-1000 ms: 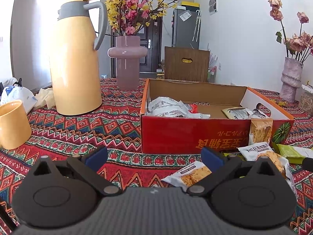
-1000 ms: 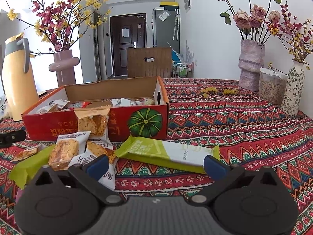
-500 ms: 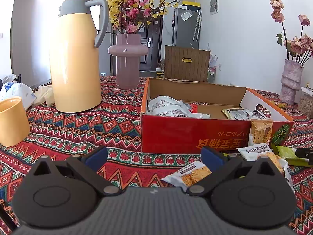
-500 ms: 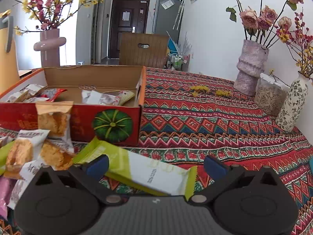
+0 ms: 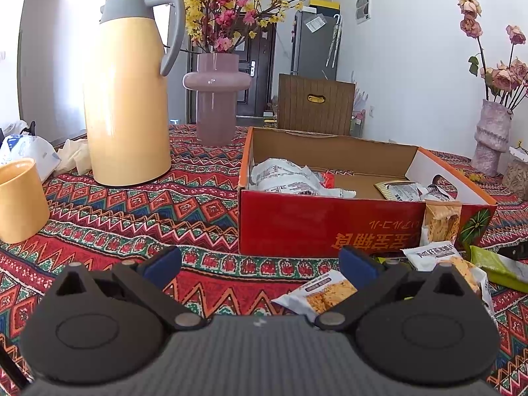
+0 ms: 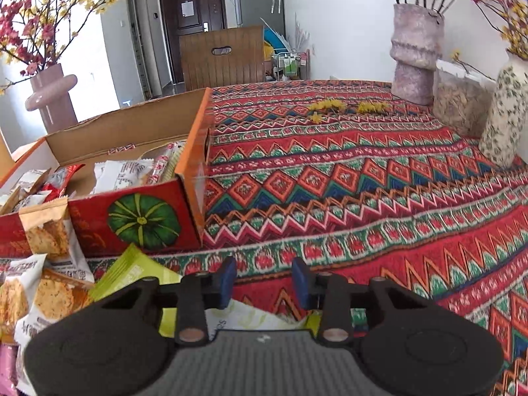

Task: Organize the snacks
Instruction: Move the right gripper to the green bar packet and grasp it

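Right tongs point(image 6: 263, 283) drawn narrow over the green-and-white snack bar point(image 6: 138, 274), which lies flat on the worktop point(image 6: 363, 198) just in front of the red carton point(image 6: 142, 221), near the corner with the pumpkin print. The bar's far portion passes under the tongs' body, so I cannot tell whether the blue pads point(image 6: 227, 282) actually pinch the wrapper or have closed on air above it; cloth pattern shows in the gap between the pads.

Left tongs point(image 5: 259, 264) stand wide and hold nothing, parked low over the cloth with a biscuit packet point(image 5: 316, 293) just beside the right-hand finger.

Risks from here:
- Empty grip. If the pads missed the film, a lift brings up nothing and the bar stays on the worktop.
- Thin pinch. A hold on the wrapper's edge alone could let the long bar swing, droop, and slip out on the way to the carton.
- Snagging neighbours. The loose biscuit packets point(image 6: 43, 297) overlap the bar's left end; pulling the bar could drag or scatter them.
- Carton wall. The front wall is close; a low carry could catch the bar on the rim or shove the carton back.
- Crushing: the contents may crack under a hard squeeze.
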The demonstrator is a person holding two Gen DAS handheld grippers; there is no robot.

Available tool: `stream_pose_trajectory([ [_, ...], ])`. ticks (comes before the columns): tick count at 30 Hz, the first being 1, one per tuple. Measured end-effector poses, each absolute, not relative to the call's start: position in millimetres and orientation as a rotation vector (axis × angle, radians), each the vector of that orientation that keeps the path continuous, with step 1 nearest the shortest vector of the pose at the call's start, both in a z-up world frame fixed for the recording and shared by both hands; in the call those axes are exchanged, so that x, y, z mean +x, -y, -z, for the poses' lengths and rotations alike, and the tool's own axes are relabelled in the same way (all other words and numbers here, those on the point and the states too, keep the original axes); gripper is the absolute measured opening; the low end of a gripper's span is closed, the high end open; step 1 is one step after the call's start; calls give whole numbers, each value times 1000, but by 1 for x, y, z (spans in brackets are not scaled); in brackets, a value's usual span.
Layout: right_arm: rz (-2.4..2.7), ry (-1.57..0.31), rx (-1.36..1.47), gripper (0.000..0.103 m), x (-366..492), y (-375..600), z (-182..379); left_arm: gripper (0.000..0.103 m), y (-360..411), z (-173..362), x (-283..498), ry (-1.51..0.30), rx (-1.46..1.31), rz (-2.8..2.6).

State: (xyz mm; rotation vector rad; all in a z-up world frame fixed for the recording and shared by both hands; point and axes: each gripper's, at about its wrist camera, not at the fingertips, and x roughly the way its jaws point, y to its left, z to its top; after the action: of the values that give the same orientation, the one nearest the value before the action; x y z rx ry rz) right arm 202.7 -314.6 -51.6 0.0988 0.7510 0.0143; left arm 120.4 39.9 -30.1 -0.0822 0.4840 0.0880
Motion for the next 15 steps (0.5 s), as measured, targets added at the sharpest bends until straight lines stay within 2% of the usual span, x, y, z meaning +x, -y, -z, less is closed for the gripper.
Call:
stream_pose_trajectory([
  [12, -72, -727, 153, 40, 135, 312, 42, 103, -40, 30, 120, -484, -83, -92],
  [15, -87, -689, 178, 53, 132, 308, 33, 103, -40, 30, 120, -484, -83, -94],
])
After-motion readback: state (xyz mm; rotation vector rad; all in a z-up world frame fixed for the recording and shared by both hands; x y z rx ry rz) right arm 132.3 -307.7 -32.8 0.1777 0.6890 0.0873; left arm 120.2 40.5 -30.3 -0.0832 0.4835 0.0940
